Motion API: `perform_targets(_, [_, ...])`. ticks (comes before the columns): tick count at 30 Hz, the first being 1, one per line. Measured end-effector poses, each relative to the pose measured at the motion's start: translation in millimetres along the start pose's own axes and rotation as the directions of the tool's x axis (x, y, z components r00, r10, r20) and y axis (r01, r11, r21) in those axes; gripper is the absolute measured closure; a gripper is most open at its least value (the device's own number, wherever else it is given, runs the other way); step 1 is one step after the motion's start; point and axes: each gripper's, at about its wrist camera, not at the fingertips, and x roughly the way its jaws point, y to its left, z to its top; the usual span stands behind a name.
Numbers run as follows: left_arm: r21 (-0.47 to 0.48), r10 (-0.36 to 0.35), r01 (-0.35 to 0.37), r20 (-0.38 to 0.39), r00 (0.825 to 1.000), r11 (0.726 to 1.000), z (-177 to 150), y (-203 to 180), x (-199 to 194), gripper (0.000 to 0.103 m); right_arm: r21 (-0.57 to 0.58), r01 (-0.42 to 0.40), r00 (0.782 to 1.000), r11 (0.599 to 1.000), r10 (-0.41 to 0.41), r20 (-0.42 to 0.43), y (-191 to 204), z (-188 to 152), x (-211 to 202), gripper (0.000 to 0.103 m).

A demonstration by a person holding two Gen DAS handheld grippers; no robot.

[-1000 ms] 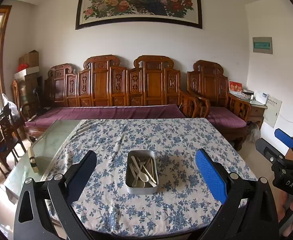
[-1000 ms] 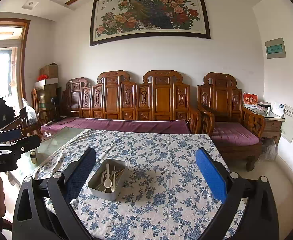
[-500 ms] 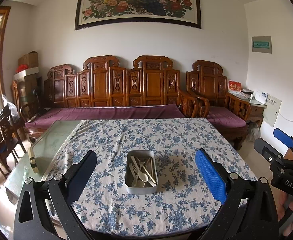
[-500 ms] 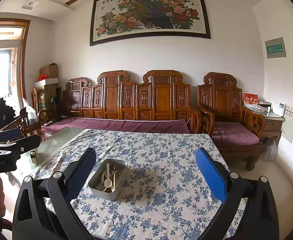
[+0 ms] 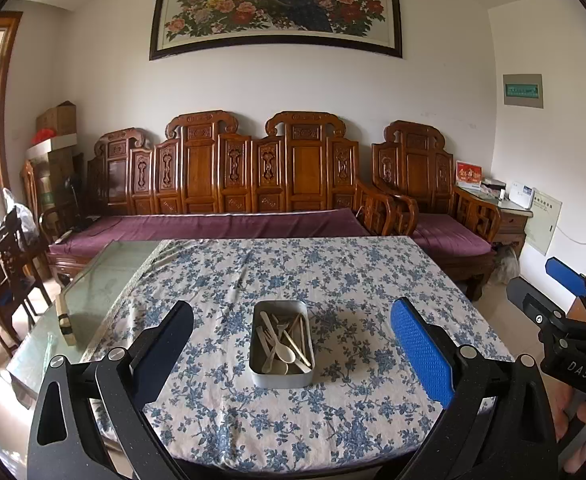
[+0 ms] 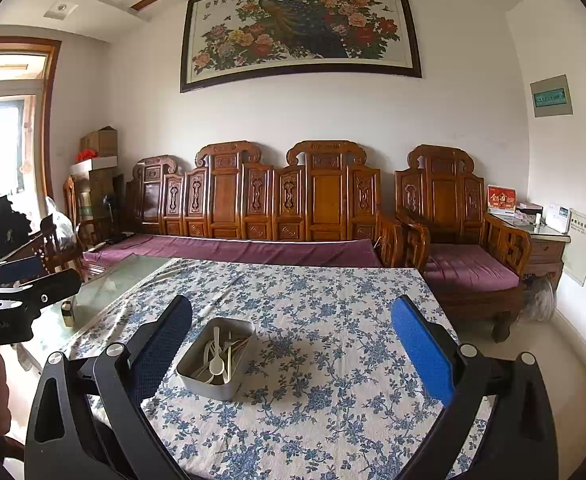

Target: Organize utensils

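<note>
1. My left gripper (image 5: 291, 350) is spread wide, holding and touching nothing.
2. My right gripper (image 6: 291, 350) is equally wide, also empty.
3. The metal tin (image 5: 282, 378) of pale utensils (image 5: 283, 340) sits on the floral tablecloth (image 5: 333, 272), ahead of both.

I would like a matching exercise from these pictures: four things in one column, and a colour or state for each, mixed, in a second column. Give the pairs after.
Things:
1. tin
2. left gripper
3. cushion
4. tablecloth

States:
a. purple
b. blue flowers on white
c. open, holds nothing
d. grey metal, holds pale utensils

Pairs: 1-d, 2-c, 3-a, 4-b
</note>
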Motion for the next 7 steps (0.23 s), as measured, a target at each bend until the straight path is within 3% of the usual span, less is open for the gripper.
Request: perform_targets(7, [-0.008, -0.005, 0.005, 0.000, 1.000, 1.000, 0.5, 0.0, -1.9, 0.008, -0.001, -0.001, 1.000, 1.000, 0.001, 0.000, -0.2, 0.2, 0.2, 0.003])
